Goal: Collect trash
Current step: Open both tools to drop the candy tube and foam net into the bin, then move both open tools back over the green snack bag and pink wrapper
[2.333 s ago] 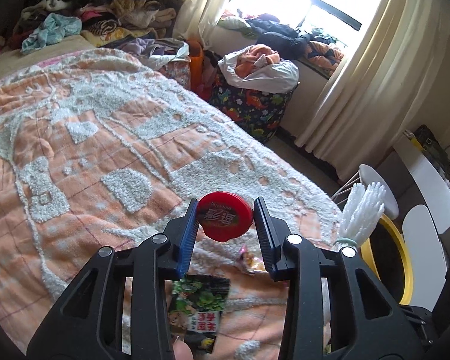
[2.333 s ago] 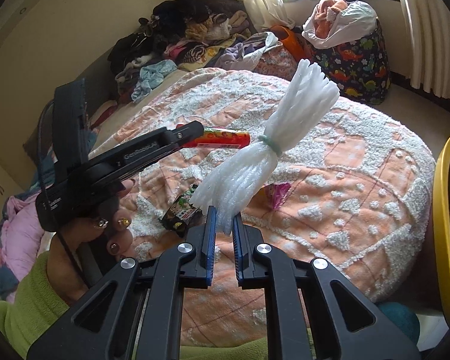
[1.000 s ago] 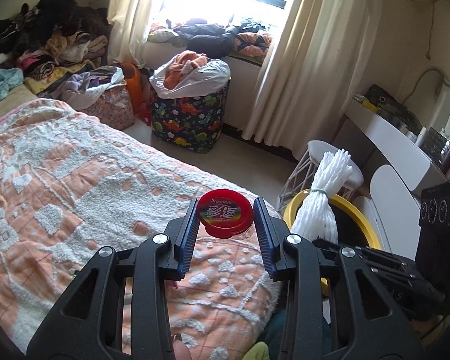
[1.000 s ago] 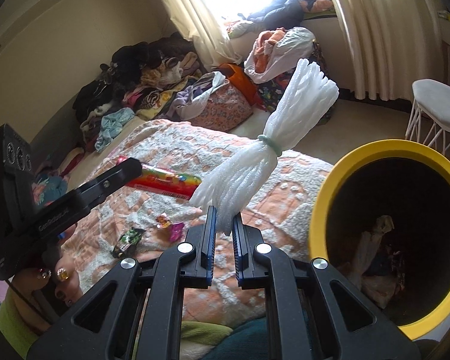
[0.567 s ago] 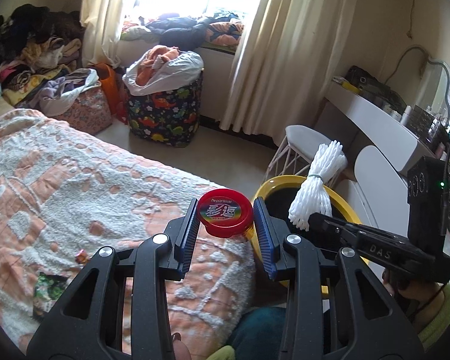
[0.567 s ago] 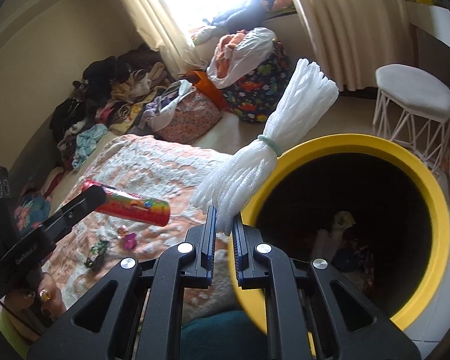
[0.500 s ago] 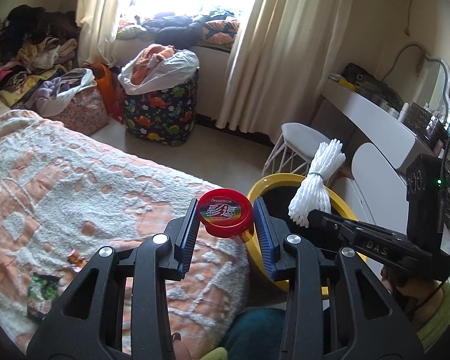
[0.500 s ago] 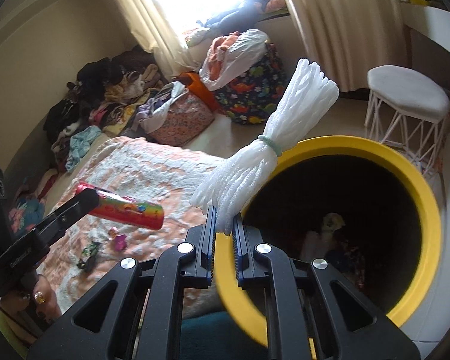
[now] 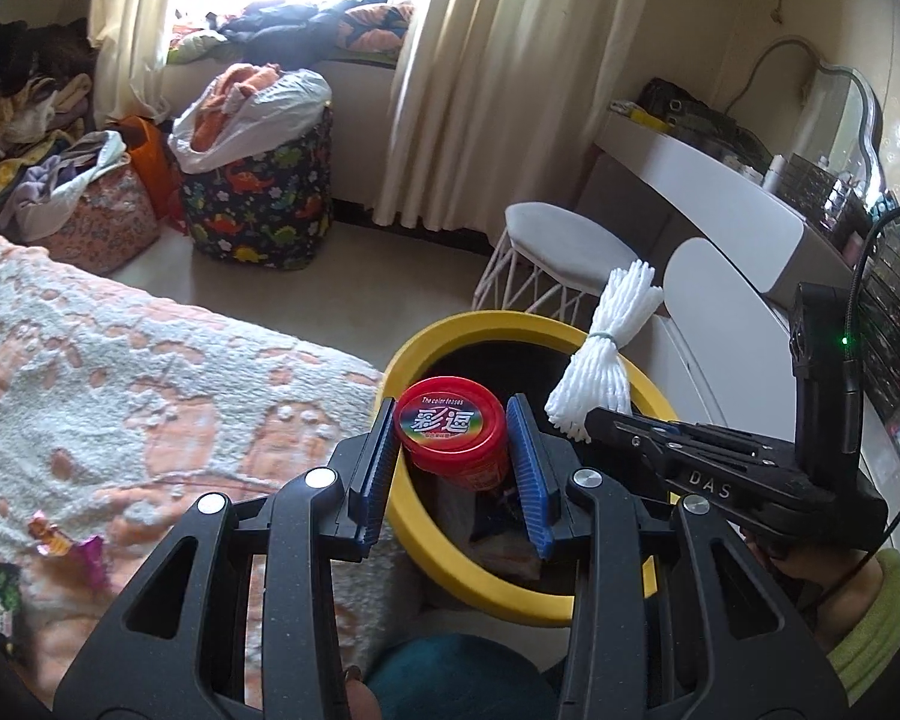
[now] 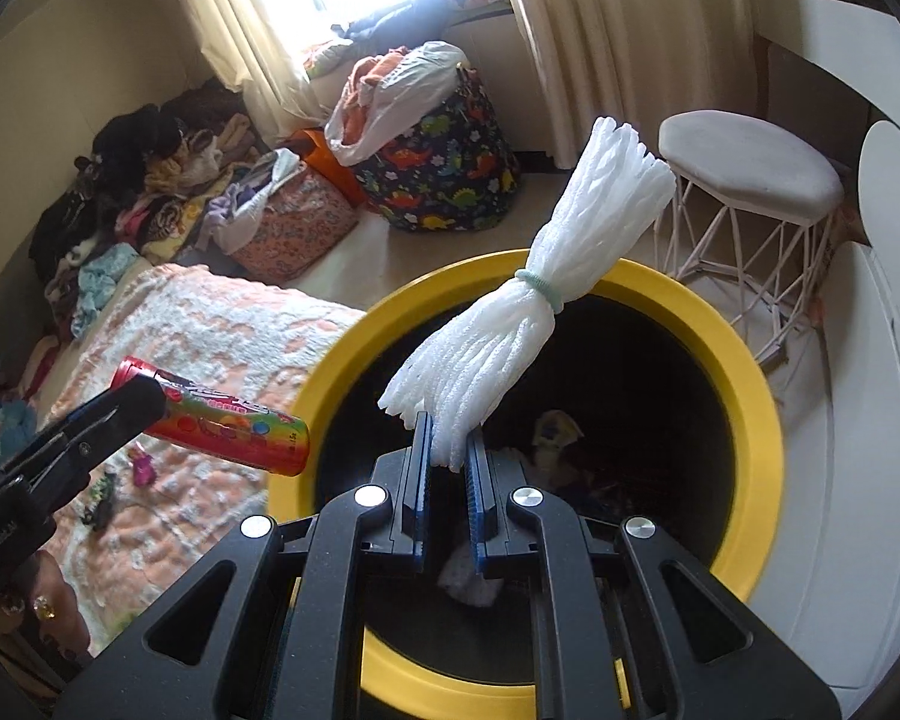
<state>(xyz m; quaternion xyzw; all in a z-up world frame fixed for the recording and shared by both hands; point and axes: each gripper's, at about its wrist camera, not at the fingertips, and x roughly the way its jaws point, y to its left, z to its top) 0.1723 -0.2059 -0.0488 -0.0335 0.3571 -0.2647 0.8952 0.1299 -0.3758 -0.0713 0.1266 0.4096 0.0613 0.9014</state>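
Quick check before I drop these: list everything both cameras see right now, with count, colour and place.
Candy tube: one, red, clamped in left tool.
Foam net bundle: one, white, clamped in right tool.
Trash bin: one, yellow rim, below both tools, rubbish inside.
Wrappers: a few, mixed colours, on the bedspread.
Bedspread: one, peach and white, left.
Dinosaur hamper: one, dark print, by the window.
Stool: one, white, beyond the bin.
Left tool: black, blue pads.
Right tool: black, blue pads.

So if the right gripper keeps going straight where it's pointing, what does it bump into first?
Probably nothing solid at first: the right gripper, shut on the white foam net bundle, points into the open mouth of the yellow bin. It would likely meet the trash inside, though depth is unclear.
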